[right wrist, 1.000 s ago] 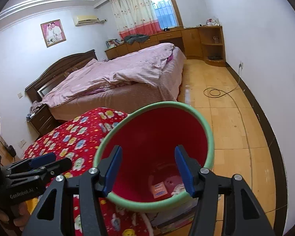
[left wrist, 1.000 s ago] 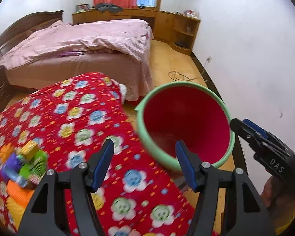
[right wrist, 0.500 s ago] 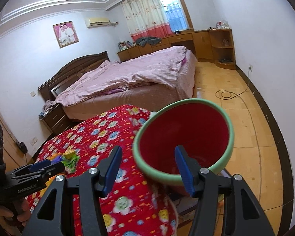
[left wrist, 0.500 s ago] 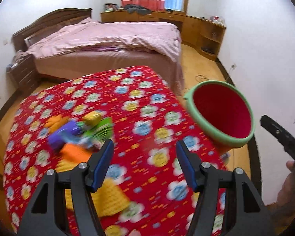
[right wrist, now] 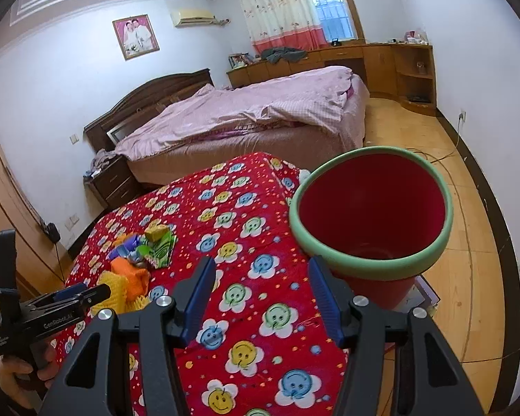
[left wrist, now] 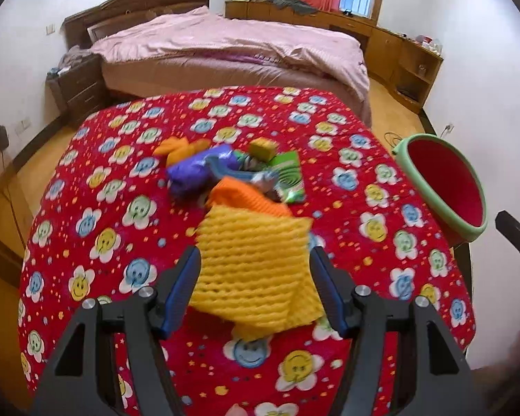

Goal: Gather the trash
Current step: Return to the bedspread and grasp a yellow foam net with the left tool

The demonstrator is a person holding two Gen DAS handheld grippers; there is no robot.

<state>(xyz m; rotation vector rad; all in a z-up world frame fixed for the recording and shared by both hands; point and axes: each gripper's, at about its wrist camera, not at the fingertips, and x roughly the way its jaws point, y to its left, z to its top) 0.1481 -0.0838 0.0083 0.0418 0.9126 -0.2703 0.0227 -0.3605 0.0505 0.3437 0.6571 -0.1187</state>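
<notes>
Now, bin (right wrist: 371,215): at 3 o'clock beside table, mouth tilted toward 9 o'clock.
Yellow net (left wrist: 253,267): long axis 12 to 6.
Left gripper (left wrist: 254,291): jaws open, straddling net.
Right gripper (right wrist: 260,298): jaws open, empty.

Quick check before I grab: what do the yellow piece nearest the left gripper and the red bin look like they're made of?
Yellow piece: looks like soft foam fruit netting, matte, given its open ribbed mesh and floppy edges. Red bin: probably moulded plastic, with smooth, slightly glossy red walls and a rolled pale-green rim. Neither is certain from looks alone.
</notes>
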